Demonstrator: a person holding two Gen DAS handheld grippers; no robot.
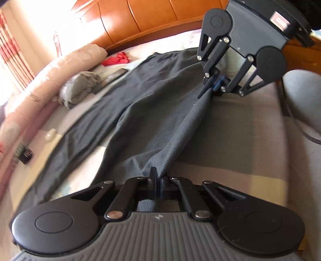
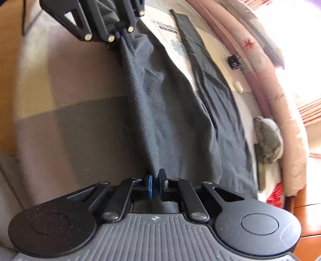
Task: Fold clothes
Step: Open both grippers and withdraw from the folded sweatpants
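A dark grey garment (image 1: 140, 104) lies spread lengthwise on the bed (image 1: 240, 140), and one edge of it is pulled up into a taut ridge between the two grippers. My left gripper (image 1: 157, 174) sits at the bottom of the left wrist view, shut on the near end of that edge. At the upper right, my right gripper (image 1: 208, 88) is shut on the far end. In the right wrist view, the right gripper (image 2: 155, 176) pinches the garment (image 2: 170, 110) at the bottom, and the left gripper (image 2: 124, 38) holds it at the top.
A rolled pink quilt (image 1: 50, 80) runs along the bed's far side. Beside it lie a crumpled grey-green cloth (image 1: 80, 88), a red item (image 1: 116, 59), a small black object (image 1: 26, 154) and a small white one (image 1: 51, 134). A wooden headboard (image 1: 150, 16) stands behind.
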